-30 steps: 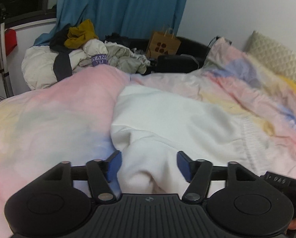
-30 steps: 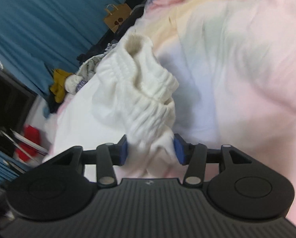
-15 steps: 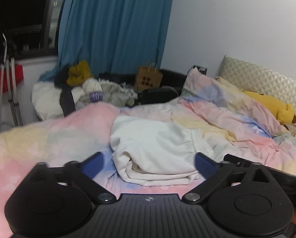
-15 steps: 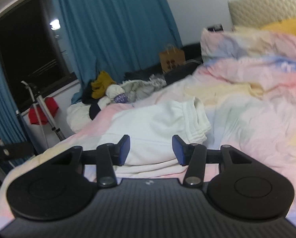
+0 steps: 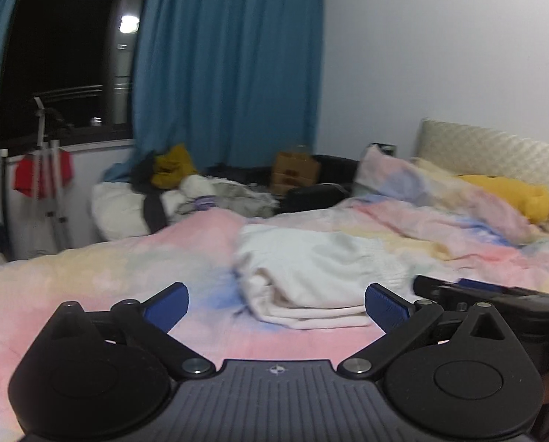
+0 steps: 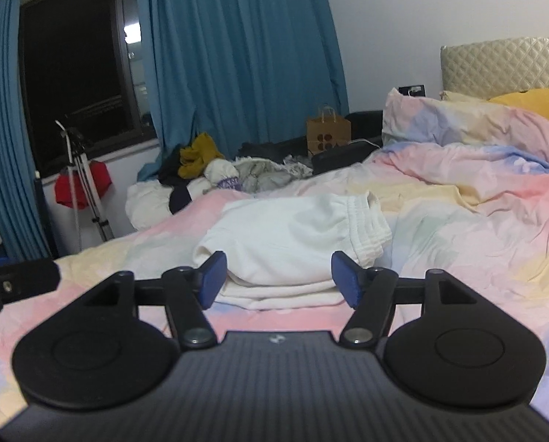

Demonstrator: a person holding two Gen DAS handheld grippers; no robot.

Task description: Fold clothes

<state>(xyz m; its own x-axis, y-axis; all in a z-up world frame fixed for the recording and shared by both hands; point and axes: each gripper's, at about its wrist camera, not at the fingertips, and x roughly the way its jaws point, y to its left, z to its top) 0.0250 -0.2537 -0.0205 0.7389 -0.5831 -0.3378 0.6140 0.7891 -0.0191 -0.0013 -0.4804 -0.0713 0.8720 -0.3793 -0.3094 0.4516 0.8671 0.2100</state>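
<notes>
Rt wrist: right tongs (image 6: 278, 276) opening, empty; left tongs (image 5: 276, 307) wide.

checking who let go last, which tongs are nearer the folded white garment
Right, slightly. The right tongs hover just short of the folded white garment, opening, nothing between them. The left tongs are wide open, a little further back and off to its left.

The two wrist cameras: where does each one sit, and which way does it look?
Left wrist: on the left gripper, open and empty, looking across the bed at the folded white garment; the right gripper shows at the right edge.
Right wrist: on the right gripper, its jaws opening and empty, facing the same garment; the left gripper shows at the left edge.
Shared: garment, pastel duvet, blue curtain, paper bag.
</notes>
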